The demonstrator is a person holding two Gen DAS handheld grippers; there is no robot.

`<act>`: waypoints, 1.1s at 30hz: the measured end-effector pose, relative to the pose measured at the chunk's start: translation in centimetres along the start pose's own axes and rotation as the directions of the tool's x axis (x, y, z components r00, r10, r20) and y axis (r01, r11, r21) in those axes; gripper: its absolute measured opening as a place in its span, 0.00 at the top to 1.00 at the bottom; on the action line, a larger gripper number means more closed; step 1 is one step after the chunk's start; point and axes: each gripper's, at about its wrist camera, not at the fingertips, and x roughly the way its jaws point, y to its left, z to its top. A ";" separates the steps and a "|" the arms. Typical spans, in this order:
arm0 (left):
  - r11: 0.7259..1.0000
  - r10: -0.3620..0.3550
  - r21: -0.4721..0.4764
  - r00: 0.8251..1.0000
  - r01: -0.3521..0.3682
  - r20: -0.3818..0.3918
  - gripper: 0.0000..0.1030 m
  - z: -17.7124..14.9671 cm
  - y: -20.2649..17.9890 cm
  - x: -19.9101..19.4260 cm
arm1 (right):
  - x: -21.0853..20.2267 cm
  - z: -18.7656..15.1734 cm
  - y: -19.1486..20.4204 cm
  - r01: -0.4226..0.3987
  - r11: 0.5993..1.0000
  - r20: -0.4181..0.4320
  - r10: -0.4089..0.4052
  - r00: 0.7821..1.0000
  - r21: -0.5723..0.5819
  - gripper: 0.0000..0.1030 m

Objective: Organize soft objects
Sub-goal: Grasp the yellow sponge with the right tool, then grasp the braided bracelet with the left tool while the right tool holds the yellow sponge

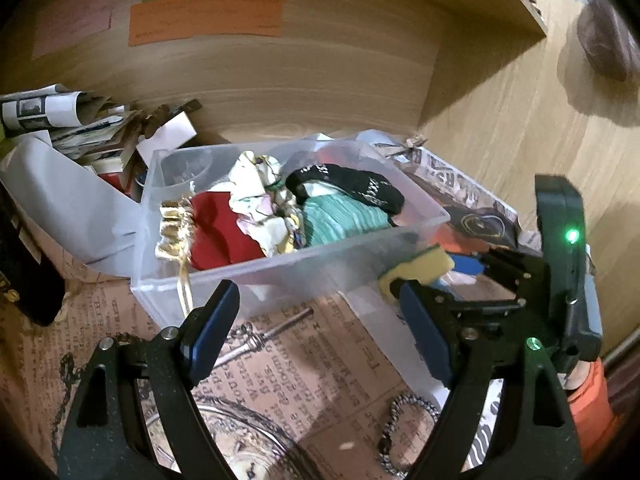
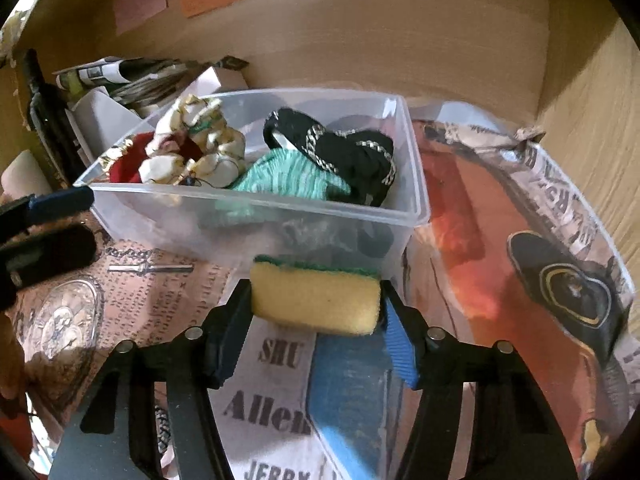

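Note:
A clear plastic bin (image 1: 416, 222) (image 2: 416, 204) holds soft items: a red cloth (image 1: 224, 228), a white patterned cloth (image 1: 256, 188) (image 2: 192, 148), a green striped cloth (image 1: 344, 216) (image 2: 288, 176) and a black cloth (image 1: 356, 184) (image 2: 348, 152). My right gripper (image 2: 316, 304) is shut on a yellow sponge with a green top (image 2: 316, 300), just in front of the bin's near wall. The sponge also shows in the left wrist view (image 1: 418, 270). My left gripper (image 1: 316, 320) is open and empty, in front of the bin.
Printed paper (image 1: 320, 344) (image 2: 280, 392) covers the shelf floor. A stack of papers and boxes (image 1: 92, 128) stands behind the bin at left. A bead chain (image 1: 400, 420) and a metal pin (image 1: 288, 322) lie on the paper. Wooden walls (image 1: 280, 80) enclose the back and right.

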 end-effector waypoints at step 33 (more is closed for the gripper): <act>0.997 0.016 0.074 0.992 -0.006 -0.127 0.42 -8.7 -4.9 0.9 | -8.1 -4.7 0.7 -0.037 0.996 0.135 0.026 0.991 0.080 0.45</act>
